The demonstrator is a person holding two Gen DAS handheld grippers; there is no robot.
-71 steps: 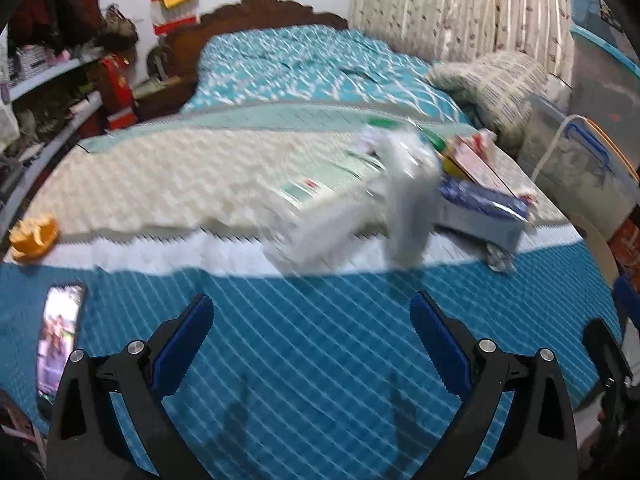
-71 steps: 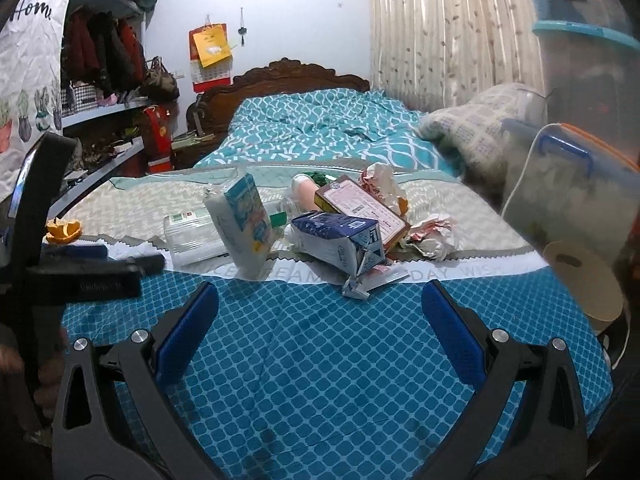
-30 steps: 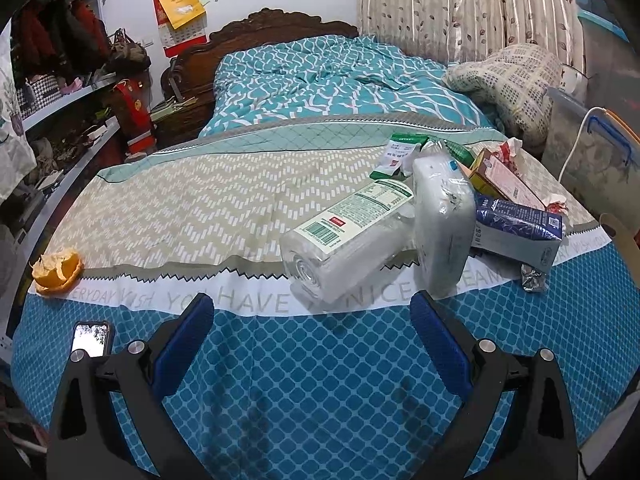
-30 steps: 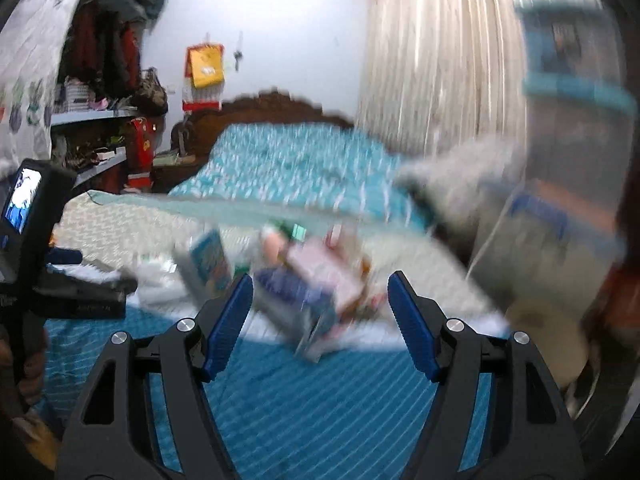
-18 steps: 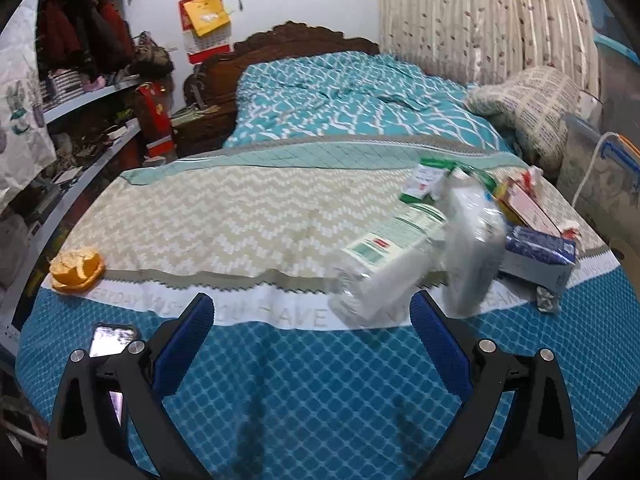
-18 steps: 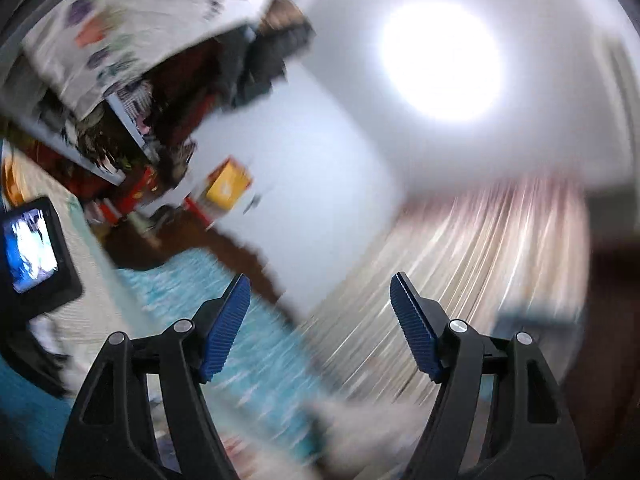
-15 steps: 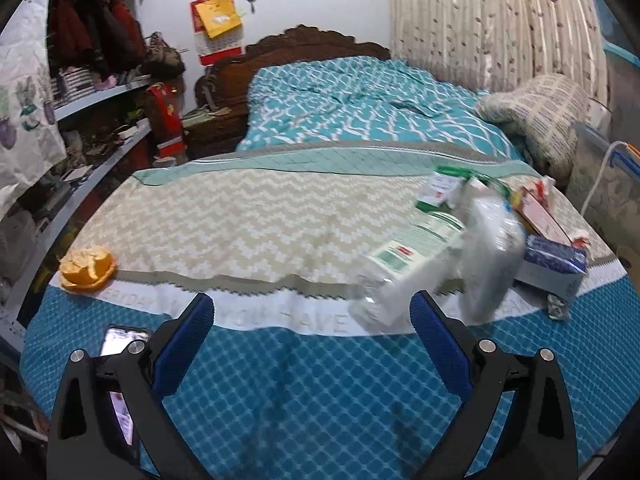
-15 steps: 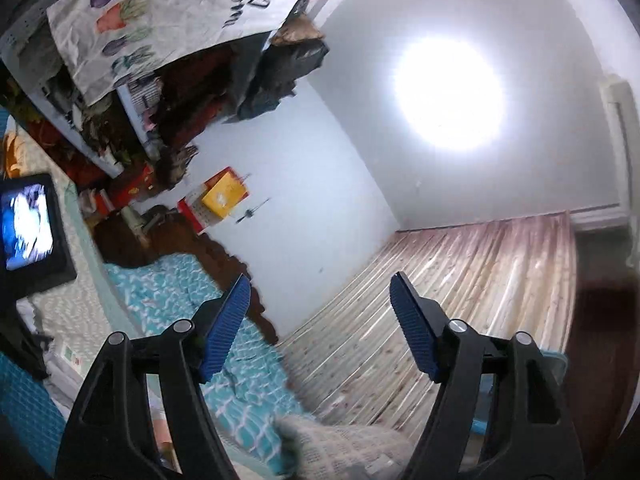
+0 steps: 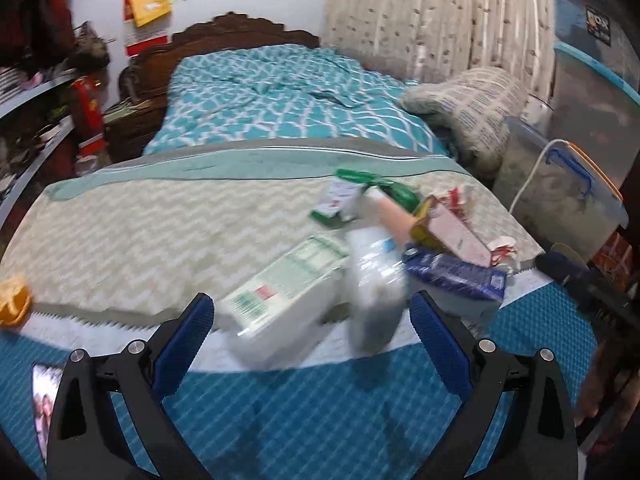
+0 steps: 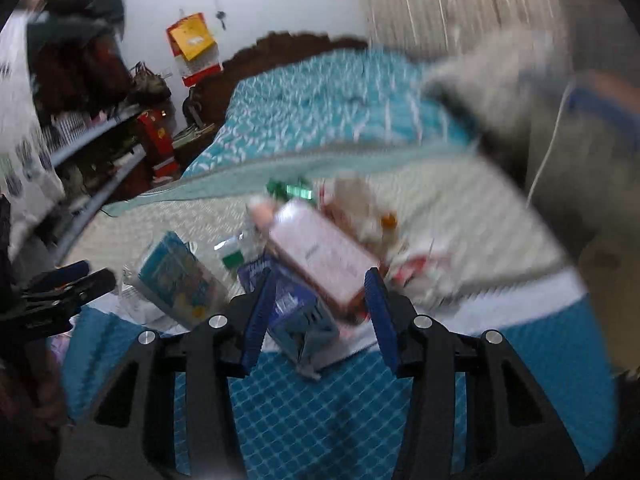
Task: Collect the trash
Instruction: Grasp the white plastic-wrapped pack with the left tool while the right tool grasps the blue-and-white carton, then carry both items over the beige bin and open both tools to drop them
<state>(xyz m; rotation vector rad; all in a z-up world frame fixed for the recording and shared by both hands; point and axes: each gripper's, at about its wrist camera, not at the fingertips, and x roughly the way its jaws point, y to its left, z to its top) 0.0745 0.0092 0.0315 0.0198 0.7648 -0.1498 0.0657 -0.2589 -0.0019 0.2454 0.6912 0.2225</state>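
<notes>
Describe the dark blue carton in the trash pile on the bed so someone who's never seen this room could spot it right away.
Start at the bed and find the heap of trash on its right half. At the heap's near right edge lies the dark blue carton on its side, right of a clear plastic bag and just below a pink box. It is the only dark blue piece in the heap.

Near strip: the blue patterned cloth (image 9: 304,412) ahead of the left gripper (image 9: 312,340) lies bare up to the trash; its fingers stand wide apart.
Left side: the chevron cloth (image 9: 140,240) is open, with only an orange peel (image 9: 14,300) at the far edge.
Blockers: the clear plastic box (image 9: 284,292) and white pack (image 9: 376,280) lie straight ahead.
Right gripper (image 10: 318,312): the blue carton (image 10: 296,304) sits between its fingers, the pink box (image 10: 320,256) just behind.
Right edge: the storage bin (image 9: 560,200) closes that side.
</notes>
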